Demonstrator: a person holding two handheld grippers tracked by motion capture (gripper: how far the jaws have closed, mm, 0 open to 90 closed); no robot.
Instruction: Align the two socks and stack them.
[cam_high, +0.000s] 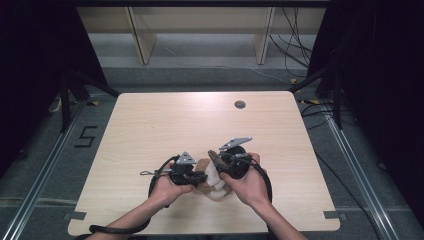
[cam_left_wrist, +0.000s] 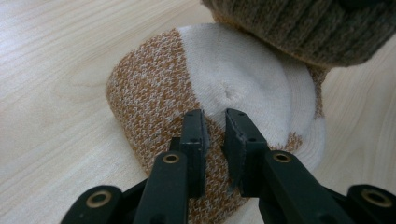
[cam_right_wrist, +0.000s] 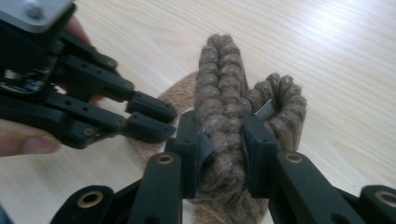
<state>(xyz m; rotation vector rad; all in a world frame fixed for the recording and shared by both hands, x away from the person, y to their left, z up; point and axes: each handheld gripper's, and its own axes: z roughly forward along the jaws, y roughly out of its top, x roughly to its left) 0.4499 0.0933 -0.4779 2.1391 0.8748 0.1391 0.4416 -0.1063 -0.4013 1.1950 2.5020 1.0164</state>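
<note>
A rolled sock bundle (cam_high: 214, 186), knit in orange and white (cam_left_wrist: 224, 79) with a brown ribbed cuff (cam_right_wrist: 224, 70), lies near the table's front edge between both hands. My left gripper (cam_left_wrist: 215, 122) presses on the bundle where orange meets white, its jaws nearly together with sock fabric in the narrow gap. In the high view the left gripper (cam_high: 201, 176) sits at the bundle's left side. My right gripper (cam_right_wrist: 219, 126) is shut on the brown cuff, which stands up between its jaws. From above, the right gripper (cam_high: 215, 159) is over the bundle's far end. The left gripper (cam_right_wrist: 170, 120) also appears beside the cuff.
The light wooden table (cam_high: 200, 120) has a round cable hole (cam_high: 240, 104) near its far edge. Wooden frame legs (cam_high: 142, 40) and loose cables (cam_high: 295, 45) lie beyond the table. A "5" (cam_high: 86, 136) is marked on the floor at the left.
</note>
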